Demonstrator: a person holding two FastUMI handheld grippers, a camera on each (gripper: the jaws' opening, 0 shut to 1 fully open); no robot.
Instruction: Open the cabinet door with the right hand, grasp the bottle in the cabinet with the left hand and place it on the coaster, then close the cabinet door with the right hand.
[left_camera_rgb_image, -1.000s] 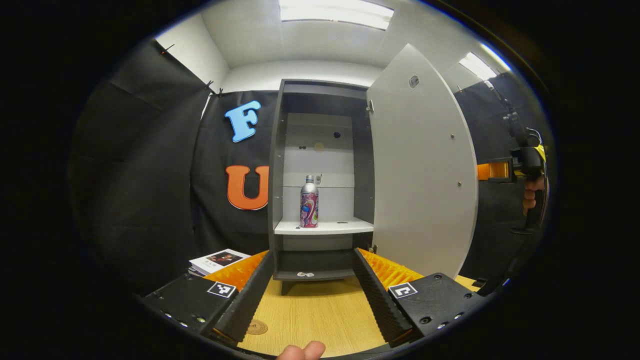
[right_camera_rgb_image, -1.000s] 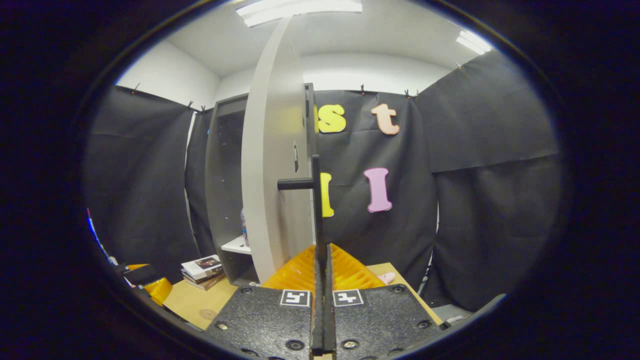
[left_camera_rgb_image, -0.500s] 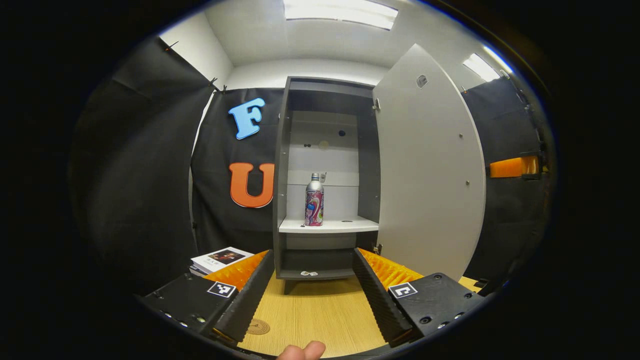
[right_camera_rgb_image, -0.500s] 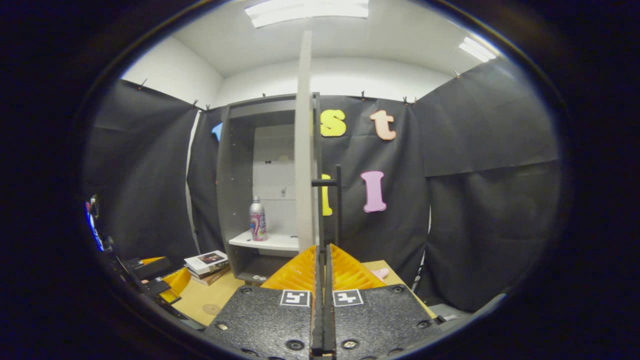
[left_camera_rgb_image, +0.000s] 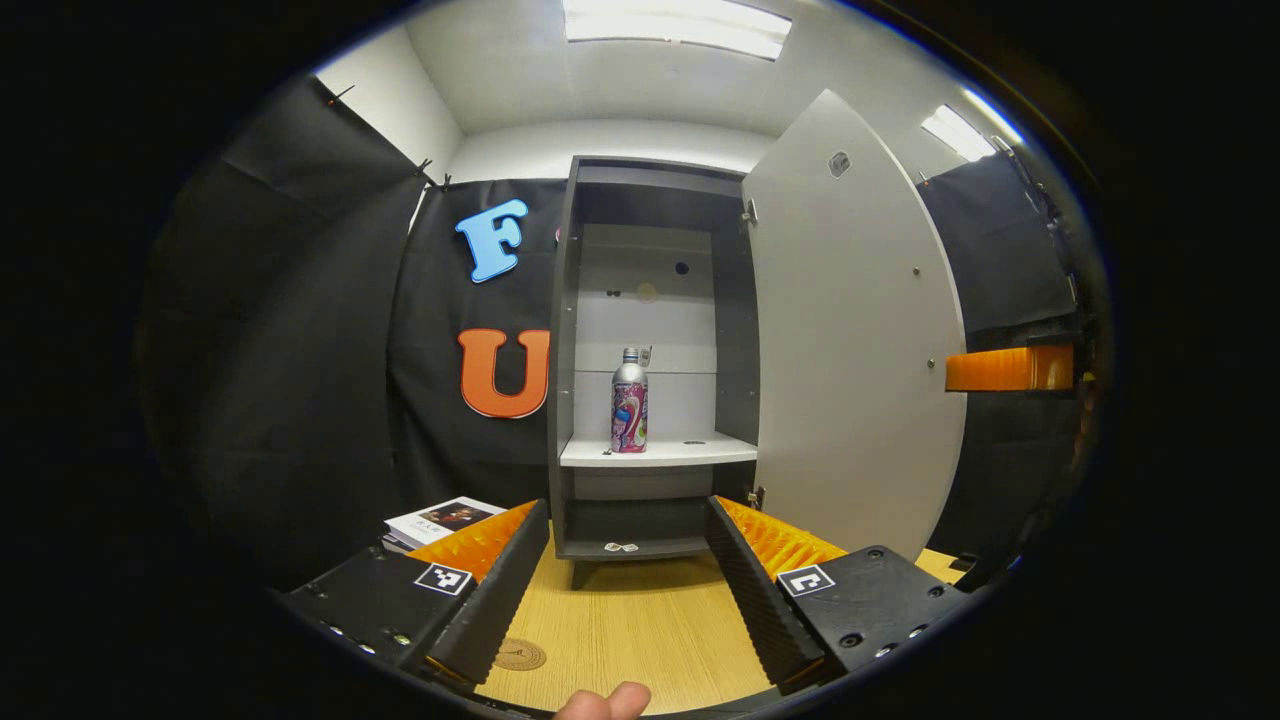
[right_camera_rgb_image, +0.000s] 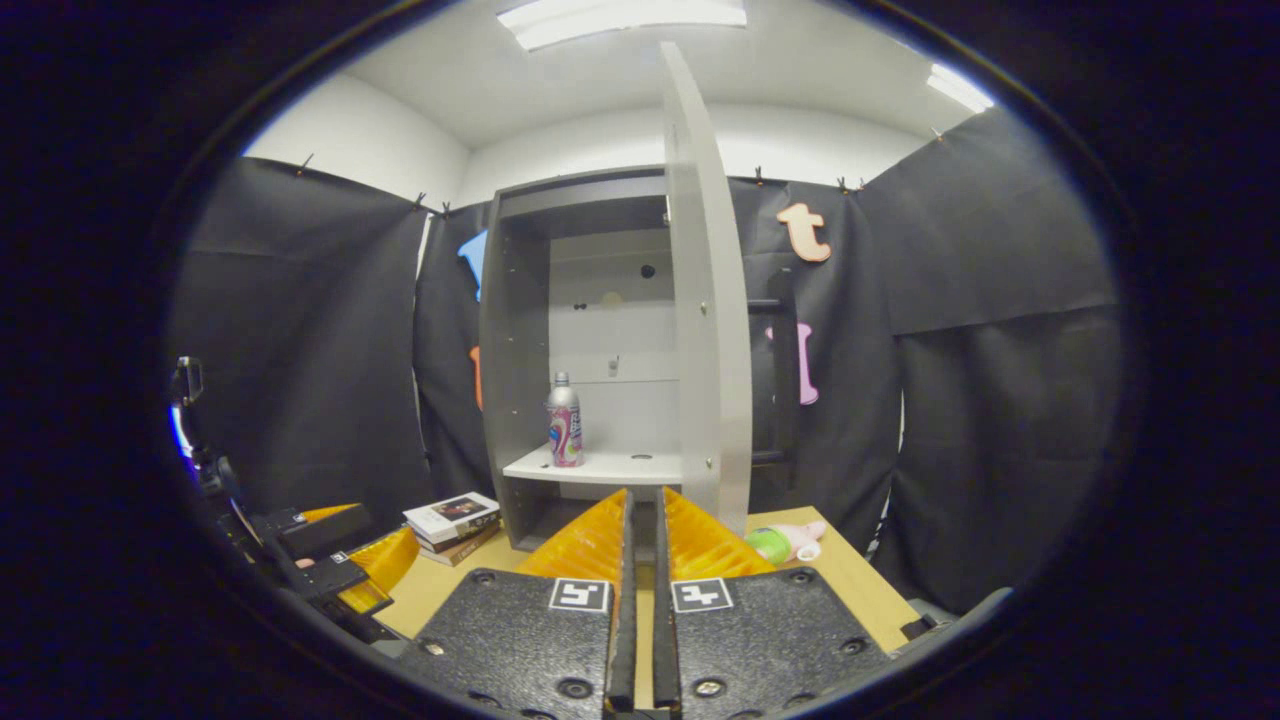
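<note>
The left gripper (left_camera_rgb_image: 628, 580) has its fingers (left_camera_rgb_image: 497, 585) spread wide, holding nothing, low over the wooden worktop (left_camera_rgb_image: 640, 640) and aimed at the cabinet (left_camera_rgb_image: 565, 350). A fingertip of the person's hand (left_camera_rgb_image: 605, 702) shows at the bottom edge of the left gripper view. The round coaster (left_camera_rgb_image: 520, 655) lies flat on the worktop near the front edge, just inside the left finger.

The right gripper (right_camera_rgb_image: 640, 590) has its fingers (right_camera_rgb_image: 620, 600) drawn to a narrow slit with nothing between them, apart from the cabinet door (right_camera_rgb_image: 710, 330), which stands swung open. A dark bar handle (right_camera_rgb_image: 785, 370) sits on the door's outer face.

The bottle (left_camera_rgb_image: 629, 402) stands upright on the cabinet's pale shelf (left_camera_rgb_image: 660, 452), toward its left side, untouched. A stack of books (left_camera_rgb_image: 440, 520) lies on the worktop left of the cabinet; a small pink and green object (right_camera_rgb_image: 785, 543) lies on the worktop right of it, below the open door.
</note>
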